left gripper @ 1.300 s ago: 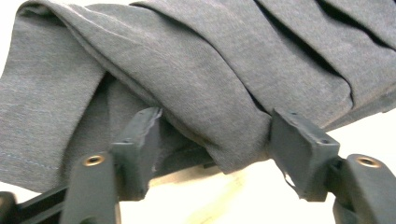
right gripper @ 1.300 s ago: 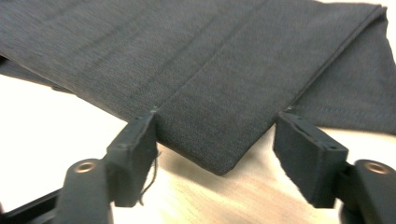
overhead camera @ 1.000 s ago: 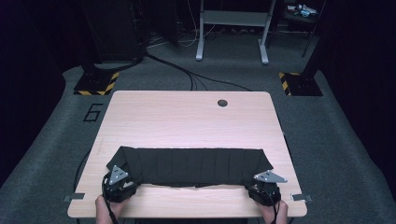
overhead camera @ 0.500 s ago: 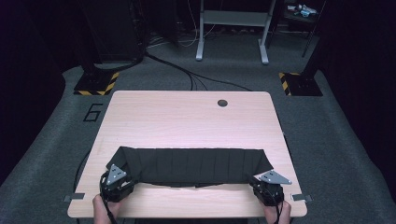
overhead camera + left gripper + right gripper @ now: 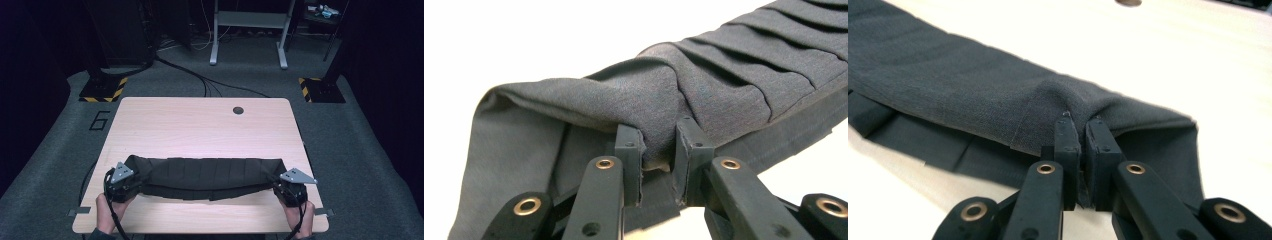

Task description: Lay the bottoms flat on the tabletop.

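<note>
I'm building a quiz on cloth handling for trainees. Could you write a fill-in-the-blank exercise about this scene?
1. The dark pleated cloth lies on a ____ table.
2. The left claw is ____ on a fold of the cloth.
3. The right claw grips the cloth's ____ end in the high view.
4. Near the table's far edge sits a round ____.

Missing words: wooden; shut; right; hole

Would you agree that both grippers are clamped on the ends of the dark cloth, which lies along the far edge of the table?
Not quite: the cloth lies along the near edge of the table, as the high view shows. The left gripper and right gripper do clamp its ends.
</note>
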A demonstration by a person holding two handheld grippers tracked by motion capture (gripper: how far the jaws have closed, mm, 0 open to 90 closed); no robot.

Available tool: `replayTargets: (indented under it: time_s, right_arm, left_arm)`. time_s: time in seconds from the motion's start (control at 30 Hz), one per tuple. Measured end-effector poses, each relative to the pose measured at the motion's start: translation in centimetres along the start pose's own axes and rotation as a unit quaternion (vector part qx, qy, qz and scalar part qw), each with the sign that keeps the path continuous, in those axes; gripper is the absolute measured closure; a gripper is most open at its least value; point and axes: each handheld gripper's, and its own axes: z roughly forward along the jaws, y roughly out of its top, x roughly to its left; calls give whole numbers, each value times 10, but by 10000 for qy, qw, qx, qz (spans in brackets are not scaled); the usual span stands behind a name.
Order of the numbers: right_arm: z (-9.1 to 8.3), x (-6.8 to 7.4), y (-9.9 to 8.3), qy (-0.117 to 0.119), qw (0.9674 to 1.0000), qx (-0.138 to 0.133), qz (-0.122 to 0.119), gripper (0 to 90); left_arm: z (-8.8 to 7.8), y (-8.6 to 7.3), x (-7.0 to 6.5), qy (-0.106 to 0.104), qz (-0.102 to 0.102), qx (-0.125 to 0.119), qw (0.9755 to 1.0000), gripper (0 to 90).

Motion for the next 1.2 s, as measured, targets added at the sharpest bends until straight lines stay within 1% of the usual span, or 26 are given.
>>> replayTargets:
  time_s: [0.07, 0.1, 0.13, 0.17, 0.23, 0.27, 0.3, 0.33, 0.37, 0.53, 0.57, 0.63, 0.7, 0.73, 0.77, 0.8, 0.83, 0.9, 0.97, 1.0, 1.03, 1.07, 1.1, 1.13, 1.17, 1.2]
  right_arm:
    - [1, -3, 9, -27, 10000, -27, -26, 857]
    - [1, -3, 9, -27, 10000, -27, -26, 857]
    - [2, -6, 17, -48, 10000, -60, -56, 858]
    - [4, -7, 21, -40, 9999, -79, -74, 858]
    - [6, -11, 31, -61, 9999, -67, -82, 858]
    - [9, -13, 37, -69, 9999, -84, -119, 859]
    - [10, -14, 40, -66, 9999, -76, -117, 859]
    - [12, -16, 45, -89, 9999, -59, -129, 859]
    - [14, -18, 50, -90, 9998, -64, -143, 860]
    - [29, -28, 72, -91, 9999, 34, -139, 860]
    - [34, -31, 77, -93, 9998, 63, -167, 861]
    - [40, -35, 83, -91, 9998, 96, -131, 861]
    - [49, -41, 90, -108, 9997, 197, -75, 861]
    - [54, -44, 93, -100, 9997, 206, -45, 860]
    - [60, -47, 96, -102, 9996, 272, 2, 860]
    - [65, -50, 100, -118, 9995, 305, 56, 861]
    - [71, -54, 103, -149, 9993, 349, 68, 860]
    - [86, -61, 111, -198, 9986, 456, 190, 860]
    - [99, -67, 116, -266, 9975, 575, 301, 859]
    - [108, -70, 119, -311, 9965, 646, 419, 856]
    - [113, -72, 120, -328, 9958, 700, 492, 853]
    - [122, -75, 122, -406, 9944, 793, 573, 842]
    - [127, -77, 122, -449, 9933, 875, 611, 798]
    - [133, -78, 121, -580, 9915, 989, 617, 745]
    - [136, -80, 119, -583, 9914, 986, 634, 707]
    - [137, -81, 118, -541, 9907, 1029, 704, 616]
  left_arm:
    - [0, 7, 3, -20, 36, -3, 10000, 766]
    - [0, 7, 3, -20, 36, -3, 10000, 768]
    - [1, 11, 4, -22, 42, 2, 10000, 770]
    - [3, 20, 8, -51, -1, -18, 10000, 771]
    - [5, 28, 12, -72, -4, 18, 10000, 775]
    - [6, 31, 14, -92, 14, 19, 10000, 777]
    - [9, 34, 16, -104, -28, 19, 9999, 780]
    - [9, 34, 16, -104, -28, 19, 9999, 783]
    - [13, 44, 22, -156, -18, 102, 9998, 786]
    - [21, 58, 33, -217, -67, 199, 9995, 794]
    - [28, 66, 40, -239, -122, 264, 9993, 795]
    - [30, 69, 42, -249, -130, 287, 9992, 795]
    - [41, 80, 52, -253, -174, 365, 9989, 795]
    - [41, 80, 52, -253, -174, 365, 9989, 795]
    - [46, 83, 54, -234, -205, 384, 9988, 794]
    - [55, 90, 60, -248, -273, 404, 9985, 794]
    - [61, 95, 64, -235, -324, 454, 9982, 792]
    - [70, 101, 70, -224, -451, 436, 9978, 787]
    - [83, 109, 76, -131, -617, 419, 9971, 774]
    - [87, 111, 79, -41, -628, 471, 9969, 746]
    - [93, 114, 83, 78, -742, 499, 9960, 689]
    - [97, 115, 85, 144, -765, 493, 9958, 638]
    - [97, 115, 85, 144, -765, 493, 9958, 554]
    - [103, 114, 88, 387, -838, 556, 9942, 478]
    - [104, 113, 89, 375, -877, 581, 9937, 431]
    - [104, 110, 90, 381, -936, 599, 9931, 381]
